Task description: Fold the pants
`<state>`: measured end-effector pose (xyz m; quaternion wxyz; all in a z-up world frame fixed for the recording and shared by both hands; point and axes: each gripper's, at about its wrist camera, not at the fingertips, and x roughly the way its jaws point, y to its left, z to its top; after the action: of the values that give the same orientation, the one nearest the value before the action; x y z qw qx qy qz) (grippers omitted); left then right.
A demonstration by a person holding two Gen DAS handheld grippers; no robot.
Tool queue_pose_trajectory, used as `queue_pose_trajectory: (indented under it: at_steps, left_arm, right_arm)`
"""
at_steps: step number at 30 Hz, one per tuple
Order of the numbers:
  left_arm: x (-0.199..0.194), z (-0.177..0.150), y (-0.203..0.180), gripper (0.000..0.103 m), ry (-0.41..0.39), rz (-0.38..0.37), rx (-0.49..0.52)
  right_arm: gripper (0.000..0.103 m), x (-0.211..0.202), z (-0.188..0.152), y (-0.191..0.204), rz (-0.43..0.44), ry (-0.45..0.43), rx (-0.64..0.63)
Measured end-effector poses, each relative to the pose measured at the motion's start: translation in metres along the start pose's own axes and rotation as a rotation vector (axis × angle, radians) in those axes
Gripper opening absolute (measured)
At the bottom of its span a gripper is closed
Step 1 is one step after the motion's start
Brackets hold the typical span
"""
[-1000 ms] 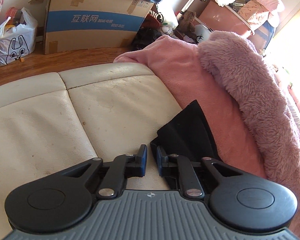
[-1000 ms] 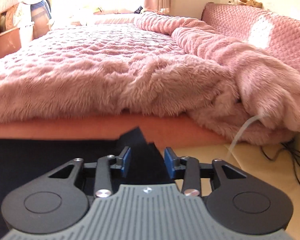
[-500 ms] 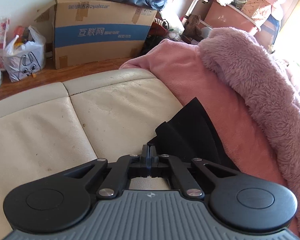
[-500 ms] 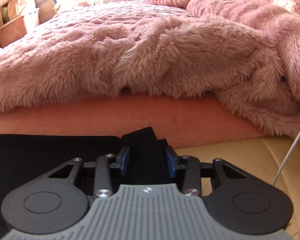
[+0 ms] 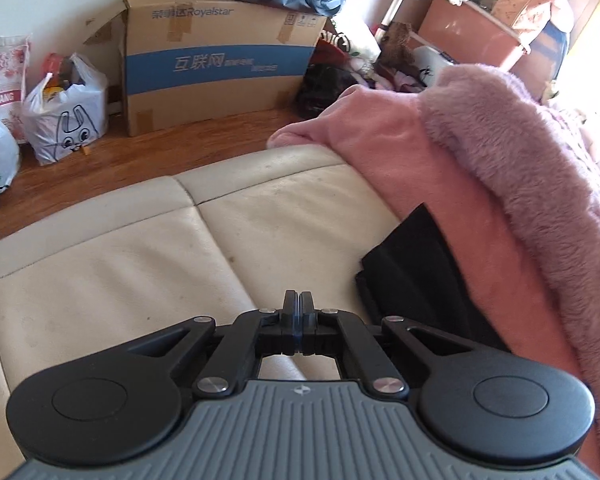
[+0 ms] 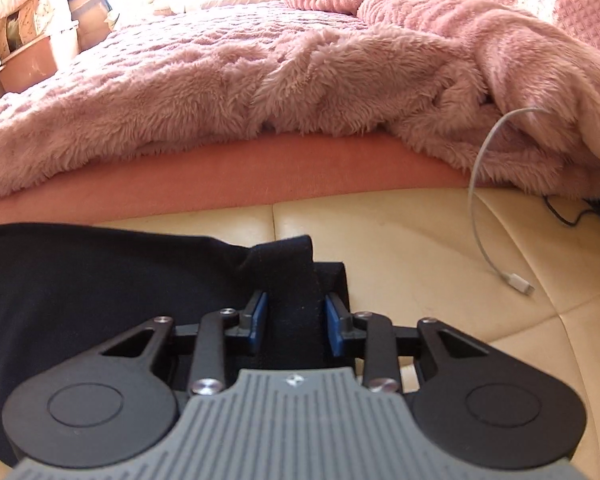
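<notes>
The black pants lie on a cream leather bench at the foot of a bed. My right gripper is shut on a bunched fold of the pants near their right end; the fabric rises between the blue pads. In the left wrist view the pants show as a dark edge against the pink bed cover, to the right of my left gripper. The left gripper's pads are pressed together over the cream bench; nothing shows between them.
A fluffy pink blanket covers the bed behind the bench. A white charging cable hangs onto the bench at the right. A cardboard box and plastic bags stand on the wooden floor beyond the bench.
My left gripper closed and drew left, away from the pants' edge. My right gripper closed on a fold of the pants and pulled back from the bed.
</notes>
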<state>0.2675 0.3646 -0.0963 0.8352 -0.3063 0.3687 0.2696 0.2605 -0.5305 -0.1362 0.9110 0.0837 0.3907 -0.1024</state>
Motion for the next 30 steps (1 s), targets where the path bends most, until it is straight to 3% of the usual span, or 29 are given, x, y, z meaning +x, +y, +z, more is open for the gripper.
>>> queue_pose_trajectory:
  at_steps: [3, 6, 8, 10, 18, 24, 26, 28, 30]
  left_arm:
    - [-0.003, 0.003, -0.011, 0.000, 0.006, -0.022, 0.027]
    - [-0.003, 0.000, -0.019, 0.000, 0.012, -0.027, 0.018]
    - [-0.001, -0.005, -0.022, 0.001, 0.025, -0.027, 0.021]
    - [0.002, -0.010, -0.025, 0.002, 0.034, -0.015, 0.032]
    - [0.006, -0.018, -0.021, 0.002, 0.061, -0.015, -0.001]
    - [0.004, -0.021, -0.021, 0.002, 0.072, -0.025, -0.009]
    - [0.002, -0.022, -0.020, 0.002, 0.075, -0.032, -0.022]
    - [-0.001, -0.021, -0.018, 0.002, 0.082, -0.060, -0.044]
    - [-0.002, -0.019, -0.016, 0.004, 0.086, -0.094, -0.070]
  right_arm:
    - [0.032, -0.002, 0.018, -0.013, 0.042, -0.031, 0.019]
    - [0.032, 0.018, 0.039, -0.030, 0.104, 0.025, 0.058]
    - [0.020, 0.036, 0.045, -0.040, 0.174, 0.092, 0.109]
    - [0.016, 0.045, 0.042, -0.040, 0.184, 0.119, 0.099]
    - [0.025, 0.035, 0.018, -0.051, 0.234, 0.103, 0.170]
    - [0.025, 0.032, 0.010, -0.056, 0.249, 0.093, 0.239]
    - [0.009, 0.028, 0.010, -0.051, 0.226, 0.076, 0.221]
    - [0.001, 0.018, 0.011, -0.049, 0.214, 0.037, 0.204]
    - [0.000, 0.006, 0.013, -0.045, 0.194, 0.002, 0.169]
